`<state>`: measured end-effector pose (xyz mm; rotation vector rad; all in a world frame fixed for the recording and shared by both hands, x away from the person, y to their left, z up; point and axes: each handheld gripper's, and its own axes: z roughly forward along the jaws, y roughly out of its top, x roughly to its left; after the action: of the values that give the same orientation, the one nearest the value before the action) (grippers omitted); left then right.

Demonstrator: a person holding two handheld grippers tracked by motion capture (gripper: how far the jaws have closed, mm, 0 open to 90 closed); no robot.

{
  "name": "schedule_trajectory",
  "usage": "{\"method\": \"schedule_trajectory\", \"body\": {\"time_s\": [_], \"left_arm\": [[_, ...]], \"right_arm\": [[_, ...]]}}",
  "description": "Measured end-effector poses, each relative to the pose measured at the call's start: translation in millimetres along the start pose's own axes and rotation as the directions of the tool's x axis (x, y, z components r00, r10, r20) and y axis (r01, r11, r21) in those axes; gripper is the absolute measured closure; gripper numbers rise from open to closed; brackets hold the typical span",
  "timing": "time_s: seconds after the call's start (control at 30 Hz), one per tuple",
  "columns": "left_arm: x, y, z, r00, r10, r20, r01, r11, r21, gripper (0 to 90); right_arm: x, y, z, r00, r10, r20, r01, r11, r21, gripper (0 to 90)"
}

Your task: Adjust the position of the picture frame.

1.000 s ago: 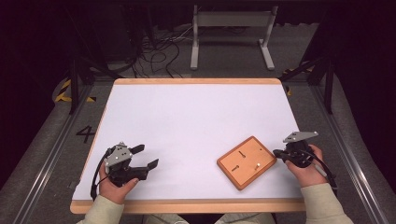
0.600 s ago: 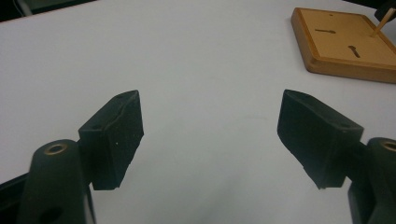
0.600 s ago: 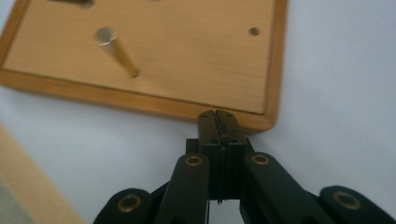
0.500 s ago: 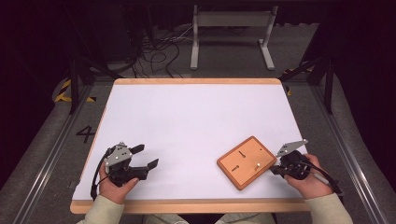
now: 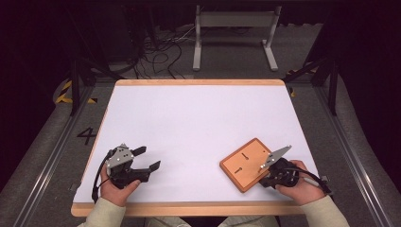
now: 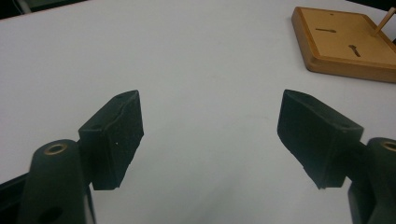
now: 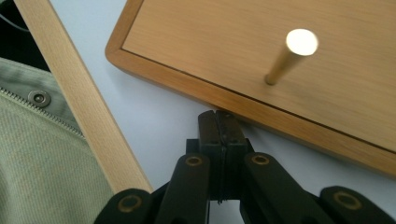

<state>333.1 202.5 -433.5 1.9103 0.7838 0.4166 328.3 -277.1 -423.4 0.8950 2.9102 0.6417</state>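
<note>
At the wooden board's (image 7: 261,51) near edge, right gripper (image 7: 217,116) sits pressed together, empty, tips touching the rim. A push could skid the board or knock its peg (image 7: 286,58). Left gripper (image 6: 210,135) rests spread wide, well apart.

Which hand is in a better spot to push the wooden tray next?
The right. The right gripper has its jaws shut, tips right at the rim of the wooden tray. The left gripper sits open, far across the table.
</note>
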Motion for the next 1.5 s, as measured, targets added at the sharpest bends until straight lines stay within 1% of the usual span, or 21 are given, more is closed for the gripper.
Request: {"method": "schedule_trajectory", "body": {"time_s": [0.13,0.33,0.57,0.63,0.7,0.8,0.87,0.9,0.97,1.0,1.03,1.07,1.1,1.13,1.17,1.23,1.27,1.33,1.4,1.43,1.5], "left_arm": [[-0.8,-0.1,0.8,1.0000,-0.008,0.002,0.008,1.0000,0.002,23.0],[-0.2,0.0,1.1,1.0000,-0.003,0.001,0.003,1.0000,0.003,23.0],[0.1,-0.3,0.7,1.0000,-0.004,-0.001,0.004,1.0000,0.002,23.0],[0.1,-0.5,0.6,1.0000,-0.007,0.001,0.007,1.0000,0.002,23.0],[0.2,-0.6,0.5,1.0000,-0.007,0.002,0.007,1.0000,0.001,23.0],[0.7,-0.7,-0.2,1.0000,-0.003,0.001,0.003,1.0000,0.000,23.0],[0.7,-0.9,-0.4,0.9999,-0.011,0.002,0.011,0.9999,-0.002,23.0],[1.1,-0.8,-0.5,1.0000,-0.008,0.000,0.008,1.0000,-0.003,23.0],[1.0,-0.5,-0.3,1.0000,-0.006,0.001,0.006,1.0000,0.001,23.0],[0.6,-0.4,0.2,1.0000,-0.004,0.001,0.004,1.0000,0.001,23.0],[0.2,-0.2,0.7,1.0000,-0.004,0.000,0.004,1.0000,0.000,23.0],[0.2,-0.2,0.7,1.0000,-0.004,0.000,0.004,1.0000,0.000,23.1],[-0.2,0.0,1.2,1.0000,-0.005,0.000,0.005,1.0000,0.002,23.1],[-0.4,0.2,1.6,1.0000,-0.006,0.001,0.006,1.0000,0.004,23.1],[-0.8,0.5,2.3,1.0000,-0.008,-0.001,0.008,1.0000,0.002,23.1],[-0.9,0.8,2.5,1.0000,-0.002,0.000,0.002,1.0000,0.005,23.2],[-0.9,0.8,2.5,1.0000,-0.002,-0.001,0.002,1.0000,0.006,23.2],[-0.1,0.7,2.8,1.0000,-0.002,-0.001,0.002,1.0000,0.005,23.2],[-0.1,0.3,2.9,1.0000,-0.002,-0.002,0.002,1.0000,0.005,23.2],[-0.1,0.3,2.9,1.0000,-0.002,-0.002,0.002,1.0000,0.005,23.2],[0.0,0.0,2.4,1.0000,-0.007,-0.001,0.007,1.0000,0.005,23.3]], "right_arm": [[-0.4,5.9,4.5,0.9999,0.012,-0.008,-0.013,0.999,-0.046,90.0],[-2.5,23.7,13.3,1.0000,-0.004,-0.007,0.004,0.994,-0.113,90.0],[-8.6,46.9,25.4,0.9986,0.008,0.052,0.000,0.987,-0.162,90.0],[-11.3,52.2,26.8,0.9971,0.021,0.074,-0.005,0.980,-0.201,90.0],[-13.7,57.8,25.4,0.9974,0.042,0.059,-0.026,0.969,-0.245,90.0],[-11.7,60.9,24.0,0.9969,0.021,0.076,-0.004,0.974,-0.225,90.0],[-10.8,58.8,20.7,0.9979,0.010,0.064,0.005,0.976,-0.219,90.0],[-12.2,56.4,15.6,0.9974,0.018,0.070,-0.002,0.973,-0.231,90.0],[-18.4,51.3,2.8,0.9952,0.047,0.086,-0.021,0.961,-0.276,90.0],[-22.3,48.2,-4.2,0.9926,0.071,0.098,-0.038,0.952,-0.304,90.0],[-28.0,43.9,-12.3,0.9873,0.101,0.122,-0.053,0.938,-0.342,90.0],[-28.0,43.9,-12.3,0.9873,0.101,0.122,-0.053,0.938,-0.342,90.0],[-38.3,37.6,-21.9,0.9726,0.154,0.175,-0.074,0.916,-0.395,90.0],[-38.3,37.6,-21.9,0.9726,0.154,0.175,-0.074,0.916,-0.395,90.0],[-44.5,34.8,-24.0,0.9605,0.182,0.211,-0.081,0.907,-0.413,90.0],[-60.7,28.9,-23.3,0.9296,0.243,0.277,-0.111,0.902,-0.417,90.0],[-65.2,27.4,-21.9,0.9216,0.262,0.287,-0.126,0.900,-0.417,90.0],[-79.4,23.2,-14.8,0.9011,0.303,0.310,-0.168,0.904,-0.394,90.0],[-92.0,19.8,-5.8,0.8897,0.328,0.317,-0.208,0.910,-0.358,90.0],[-92.0,19.8,-5.8,0.8897,0.328,0.317,-0.208,0.910,-0.358,90.0],[-100.8,17.9,2.7,0.8874,0.345,0.306,-0.243,0.914,-0.324,90.0]]}}
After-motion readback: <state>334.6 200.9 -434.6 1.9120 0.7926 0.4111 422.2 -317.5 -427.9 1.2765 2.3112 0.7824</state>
